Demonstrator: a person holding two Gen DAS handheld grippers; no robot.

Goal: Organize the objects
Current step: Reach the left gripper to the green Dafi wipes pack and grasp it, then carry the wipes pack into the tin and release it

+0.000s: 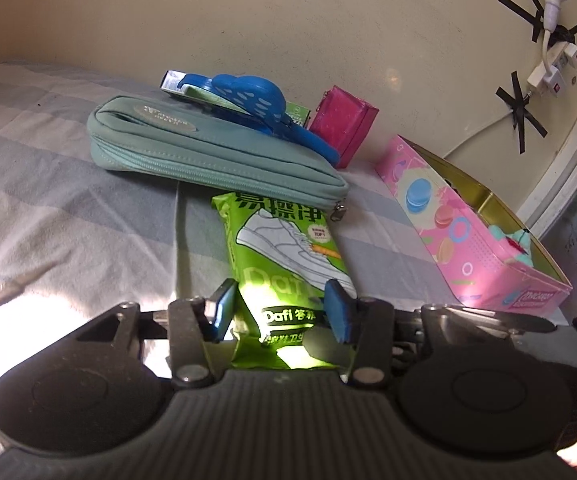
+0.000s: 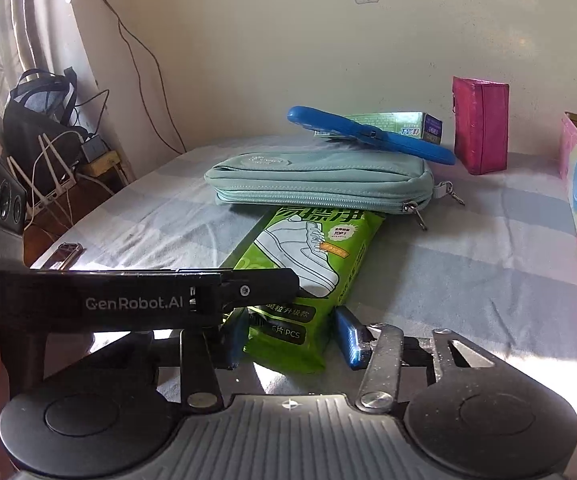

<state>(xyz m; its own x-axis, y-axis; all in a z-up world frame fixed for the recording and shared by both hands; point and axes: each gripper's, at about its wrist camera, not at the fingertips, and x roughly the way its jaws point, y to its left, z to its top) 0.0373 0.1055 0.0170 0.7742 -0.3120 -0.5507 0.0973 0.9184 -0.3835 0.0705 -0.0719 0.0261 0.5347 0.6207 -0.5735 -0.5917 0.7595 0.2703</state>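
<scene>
Got a green Dafi shoe-wipe pack [image 1: 284, 240] lying flat and lengthwise on the checked grey-and-white sheet [image 1: 68, 200], far end tucked under a teal zip pouch [image 1: 208, 144], near end pointing back toward both cameras. Left tongs [image 1: 281, 310] sitting astride the near half of the pack, around the Dafi logo, with the blue pads [image 1: 224, 308] looking pressed against its two long edges, so calling that a grip on the pack, low down by the sheet. Right tongs [image 2: 291, 336] straddling the very last bit of the same pack, by the "PCS" print, but not clamped: left pad about touching the edge, right pad just beside it with a sliver of sheet showing in between. From the right wrist view, can also see the black side of the left tongs reaching in from the left across the top of the pack, just ahead of the right pads. Behind all that, on top of the pouch, a blue plastic paddle-shaped thing [image 1: 248, 92] resting tilted across a green-and-white carton [image 2: 400, 122]. Just past those, a magenta box [image 1: 346, 124] standing upright near the wall. Off to the right and well apart from the pack, a pink macaron-print tin [image 1: 448, 220], open, gold inside, with a few small bits in it too hard to make out.
</scene>
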